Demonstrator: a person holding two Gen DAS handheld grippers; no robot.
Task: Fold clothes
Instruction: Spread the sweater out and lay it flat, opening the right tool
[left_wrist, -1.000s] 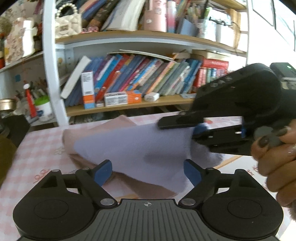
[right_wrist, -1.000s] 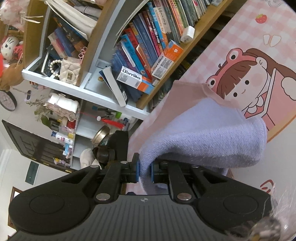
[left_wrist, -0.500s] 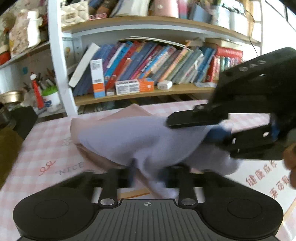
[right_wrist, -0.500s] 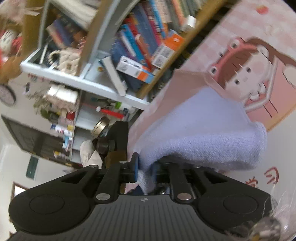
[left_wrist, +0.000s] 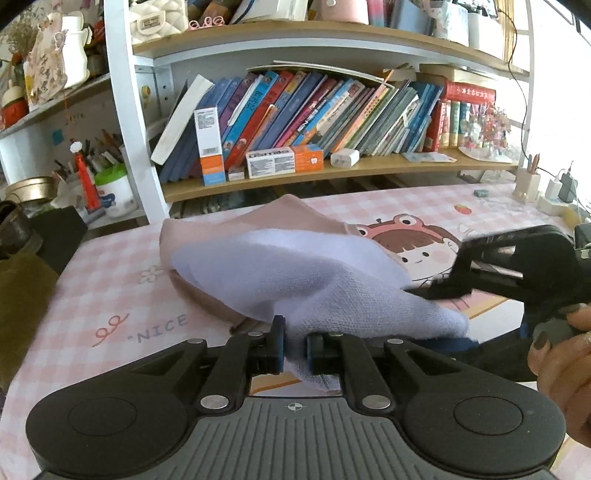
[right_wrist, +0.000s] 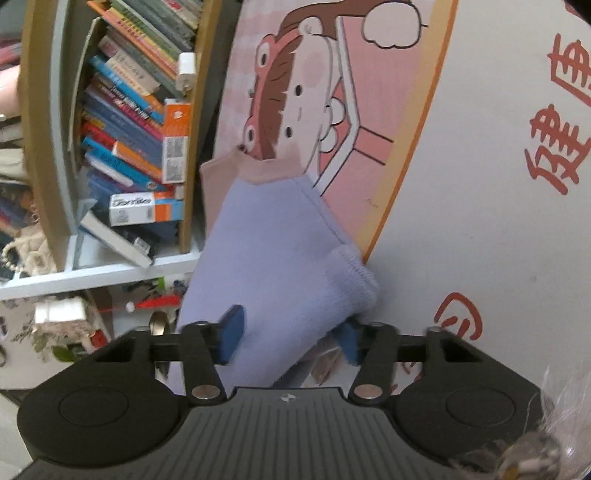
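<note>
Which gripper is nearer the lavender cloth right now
Left. The left gripper is shut on the lavender cloth; the right gripper is open, its fingers either side of a cloth corner.

Lavender cloth (right_wrist: 269, 258) — between parted tool (right_wrist: 288, 341) pads

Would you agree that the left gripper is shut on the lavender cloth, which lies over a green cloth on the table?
Nearly: the cloth underneath is pink, not green. The left wrist view shows the left gripper shut on the lavender cloth, which lies over a pink cloth on the table.
</note>
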